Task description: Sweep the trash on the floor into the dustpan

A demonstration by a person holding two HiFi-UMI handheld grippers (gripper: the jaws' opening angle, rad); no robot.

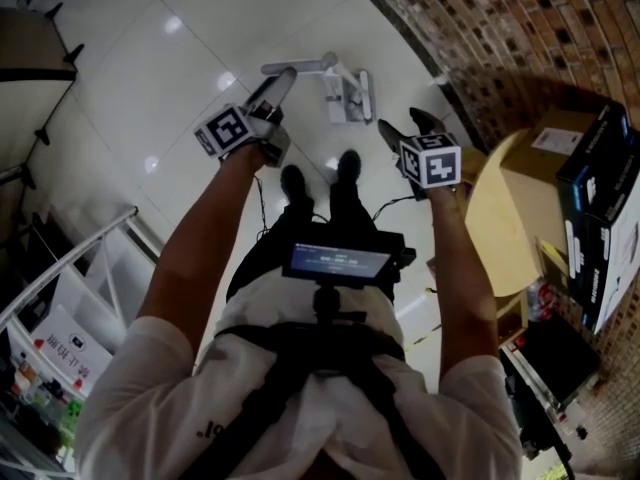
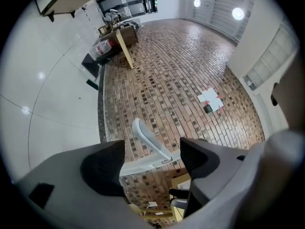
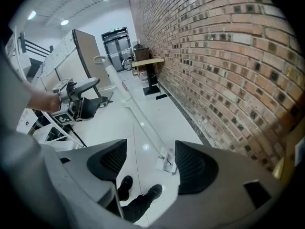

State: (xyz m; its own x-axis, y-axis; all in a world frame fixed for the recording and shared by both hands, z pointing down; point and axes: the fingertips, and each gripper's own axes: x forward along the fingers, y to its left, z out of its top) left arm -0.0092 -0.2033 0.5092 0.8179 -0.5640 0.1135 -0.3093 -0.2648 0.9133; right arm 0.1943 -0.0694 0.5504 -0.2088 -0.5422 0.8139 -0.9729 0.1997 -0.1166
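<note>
A white long-handled dustpan stands on the white floor, its pan [image 1: 348, 98] just ahead of my shoes and its curved handle top [image 1: 298, 66] leaning left. My left gripper [image 1: 275, 88] sits right beside that handle top. In the left gripper view the handle [image 2: 147, 142] shows in the gap of the left gripper [image 2: 152, 156], whose jaws stand wide and do not press on it. My right gripper [image 1: 402, 126] hangs open to the right of the pan, pointing down; between its jaws [image 3: 151, 159] I see the pan [image 3: 167, 163] and the pole [image 3: 138, 116]. No trash is visible.
A brick wall [image 1: 480, 28] runs along the right. A round wooden table [image 1: 500, 218] and black boxes [image 1: 600, 198] stand at the right, close to my right arm. A white rack [image 1: 90, 268] is at the lower left. My shoes [image 1: 320, 173] are just behind the pan.
</note>
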